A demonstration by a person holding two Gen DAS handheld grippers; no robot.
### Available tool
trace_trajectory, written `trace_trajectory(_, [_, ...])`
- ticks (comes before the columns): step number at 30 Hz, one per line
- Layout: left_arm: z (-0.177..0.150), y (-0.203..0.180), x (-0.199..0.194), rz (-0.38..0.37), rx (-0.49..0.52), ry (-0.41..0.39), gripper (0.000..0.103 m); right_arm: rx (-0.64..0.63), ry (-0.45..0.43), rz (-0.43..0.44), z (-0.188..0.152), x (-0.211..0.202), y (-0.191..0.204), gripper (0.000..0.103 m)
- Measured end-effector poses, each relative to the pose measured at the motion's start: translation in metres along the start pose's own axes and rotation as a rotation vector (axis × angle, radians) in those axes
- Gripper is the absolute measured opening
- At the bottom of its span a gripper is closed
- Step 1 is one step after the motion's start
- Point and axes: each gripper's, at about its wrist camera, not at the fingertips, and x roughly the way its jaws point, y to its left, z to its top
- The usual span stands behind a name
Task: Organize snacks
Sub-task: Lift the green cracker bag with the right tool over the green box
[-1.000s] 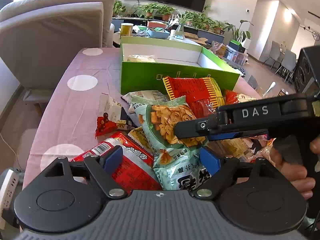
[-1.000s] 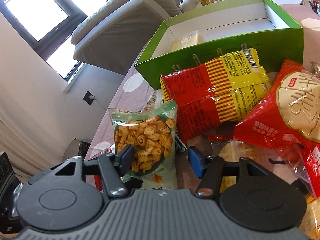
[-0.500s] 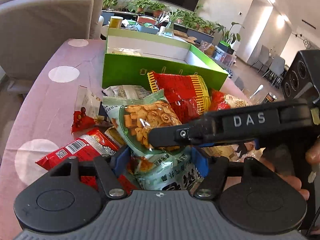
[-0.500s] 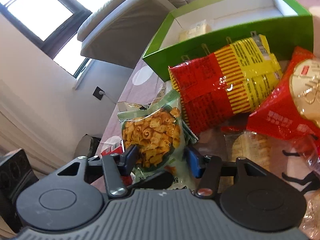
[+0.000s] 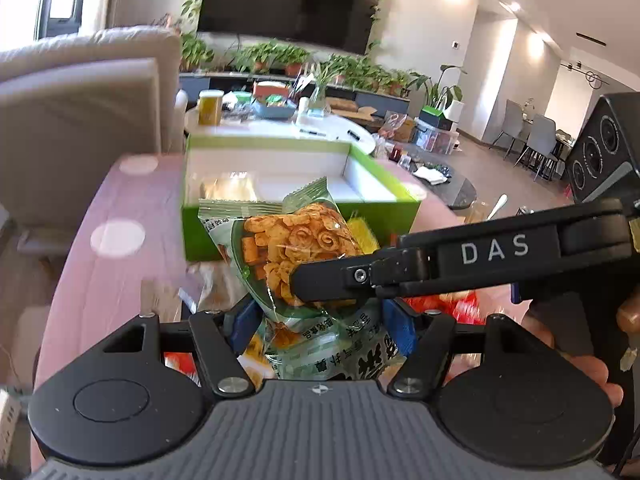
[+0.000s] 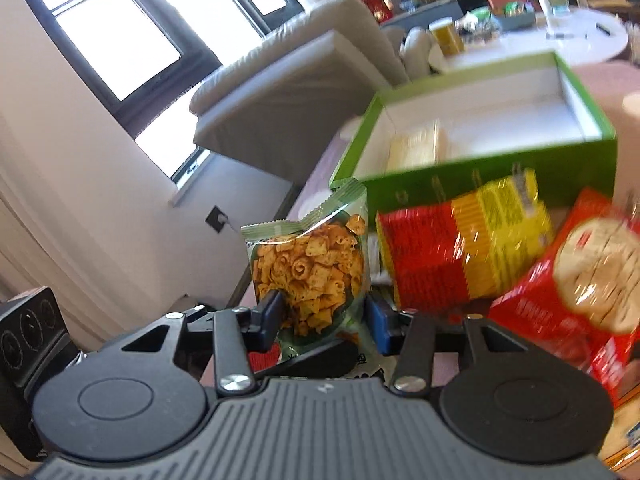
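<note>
A green bag of orange crackers (image 5: 296, 248) is lifted above the snack pile, held between both grippers; it also shows in the right wrist view (image 6: 316, 272). My left gripper (image 5: 320, 326) is shut on its lower part. My right gripper (image 6: 326, 318) is shut on the same bag, and its black body (image 5: 460, 264) crosses the left wrist view from the right. The green box (image 5: 200, 232) with a white inside stands just behind, open on top, with a pale yellow packet (image 6: 416, 146) in it.
A red and yellow bag (image 6: 460, 244) and a red cracker bag (image 6: 580, 280) lie on the pink dotted tablecloth (image 5: 116, 216) in front of the green box (image 6: 500, 176). A beige sofa (image 5: 80, 112) stands at the left. A black speaker (image 5: 600, 152) is at the right.
Both grippers have closed on the green cracker bag and lifted it off the pile toward the green box. The views are now tilted up and blurred by motion.
</note>
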Motion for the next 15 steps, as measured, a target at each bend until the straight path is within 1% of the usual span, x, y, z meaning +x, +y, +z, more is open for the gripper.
trace_trajectory(6, [0.031, -0.018, 0.012, -0.011, 0.053, -0.039, 0.064, 0.002, -0.079, -0.011, 0.022, -0.013, -0.007, 0.054])
trace_trajectory(15, [0.070, -0.036, 0.049, -0.008, 0.111, -0.062, 0.065, 0.035, -0.162, -0.024, 0.057, -0.020, -0.031, 0.054])
